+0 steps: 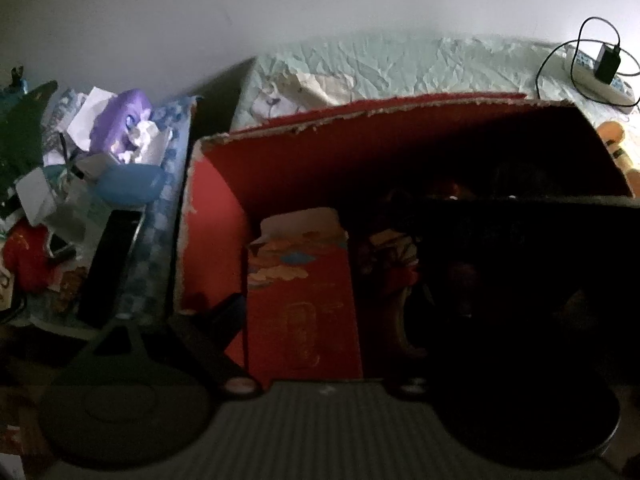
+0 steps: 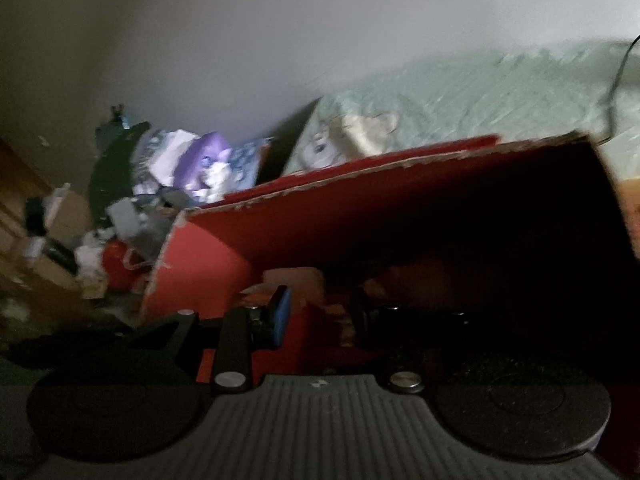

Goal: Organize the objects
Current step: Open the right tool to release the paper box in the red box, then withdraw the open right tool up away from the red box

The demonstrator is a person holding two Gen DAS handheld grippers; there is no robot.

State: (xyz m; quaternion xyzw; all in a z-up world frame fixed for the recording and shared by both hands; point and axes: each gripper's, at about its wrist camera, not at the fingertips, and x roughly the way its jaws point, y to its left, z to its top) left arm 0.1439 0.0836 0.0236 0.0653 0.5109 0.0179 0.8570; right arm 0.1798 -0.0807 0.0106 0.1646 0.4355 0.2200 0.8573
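The big red box (image 1: pixel 224 216) sits on the bed (image 1: pixel 440 64), with a small red box (image 1: pixel 304 292) standing inside at its left. Your right gripper (image 2: pixel 316 312) has its jaws around that small box, maybe touching; your left gripper (image 1: pixel 320 320) is too dark to tell. Squeeze gently, lift straight up, and keep clear of the torn wall

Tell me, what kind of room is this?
Probably a bedroom at home: a bed with a pale green sheet, a power strip with a charger lying on it, and a red cardboard box beside a pile of clutter.
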